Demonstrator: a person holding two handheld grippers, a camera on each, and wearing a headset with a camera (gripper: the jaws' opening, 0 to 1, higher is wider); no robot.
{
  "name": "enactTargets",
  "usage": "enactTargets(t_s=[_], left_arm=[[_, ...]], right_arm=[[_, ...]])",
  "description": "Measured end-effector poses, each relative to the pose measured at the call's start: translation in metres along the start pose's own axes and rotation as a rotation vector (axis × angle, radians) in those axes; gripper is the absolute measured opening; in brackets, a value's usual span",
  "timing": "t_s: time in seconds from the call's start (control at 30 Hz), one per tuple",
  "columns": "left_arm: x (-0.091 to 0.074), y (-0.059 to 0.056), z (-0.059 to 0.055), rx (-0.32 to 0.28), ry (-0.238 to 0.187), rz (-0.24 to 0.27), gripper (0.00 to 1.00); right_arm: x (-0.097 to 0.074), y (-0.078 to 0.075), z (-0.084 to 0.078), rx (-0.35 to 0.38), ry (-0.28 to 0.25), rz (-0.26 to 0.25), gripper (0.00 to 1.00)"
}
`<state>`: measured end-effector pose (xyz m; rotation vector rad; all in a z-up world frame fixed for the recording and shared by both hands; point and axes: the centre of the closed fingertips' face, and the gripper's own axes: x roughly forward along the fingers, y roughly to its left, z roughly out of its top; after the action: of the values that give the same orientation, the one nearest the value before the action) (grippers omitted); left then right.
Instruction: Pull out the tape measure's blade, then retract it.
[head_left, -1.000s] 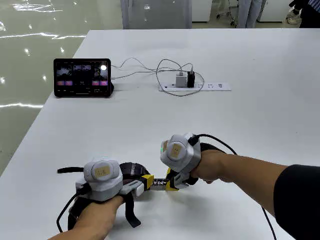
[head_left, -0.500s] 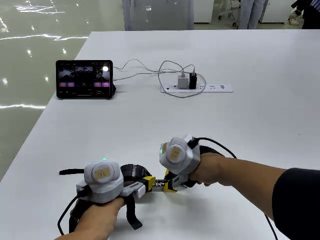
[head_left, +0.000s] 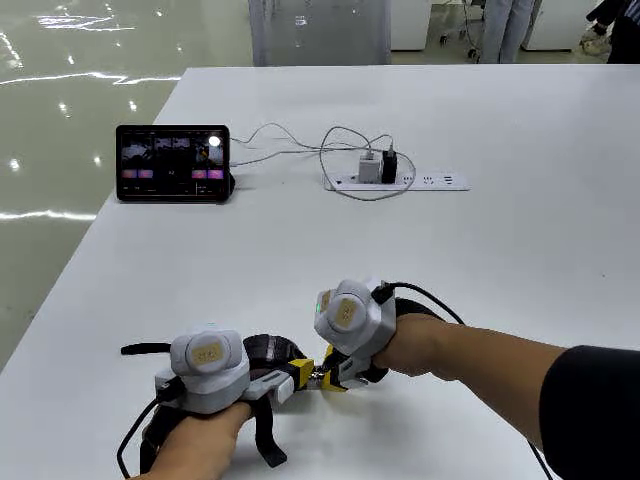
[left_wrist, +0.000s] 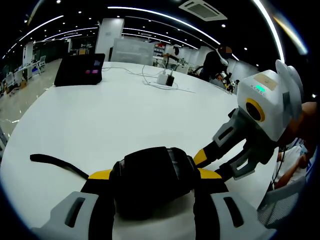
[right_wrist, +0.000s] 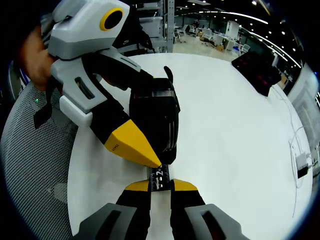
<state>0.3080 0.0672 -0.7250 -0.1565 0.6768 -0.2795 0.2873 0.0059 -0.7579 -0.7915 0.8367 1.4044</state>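
Observation:
The black tape measure rests on the white table, held between the jaws of my left gripper, which is shut on its case. In the right gripper view the case lies straight ahead, with a short length of blade sticking out. My right gripper is shut on the blade's end, only a few centimetres from the case. In the head view the right gripper nearly touches the left one, with a tiny piece of blade between them. A black wrist strap trails from the case.
A tablet stands at the table's far left. A power strip with chargers and looped white cables lies behind the middle. Black gripper cables run along the person's arms. The table's left edge drops to a glossy floor.
The right gripper has moved left toward the left gripper, and the visible blade between them has grown shorter. The head camera has tilted slightly.

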Motion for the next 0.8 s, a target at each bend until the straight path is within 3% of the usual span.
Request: enactTargets(t_s=[0.23, 0.8], left_arm=[[0.0, 0.001, 0.0, -0.003, -0.001, -0.001, 0.59], [0.0, 0.0, 0.0, -0.003, -0.001, -0.006, 0.59]], right_arm=[[0.002, 0.001, 0.006, 0.0, -0.037, 0.001, 0.11], [0.006, 0.002, 0.014, 0.01, -0.063, -0.015, 0.11]])
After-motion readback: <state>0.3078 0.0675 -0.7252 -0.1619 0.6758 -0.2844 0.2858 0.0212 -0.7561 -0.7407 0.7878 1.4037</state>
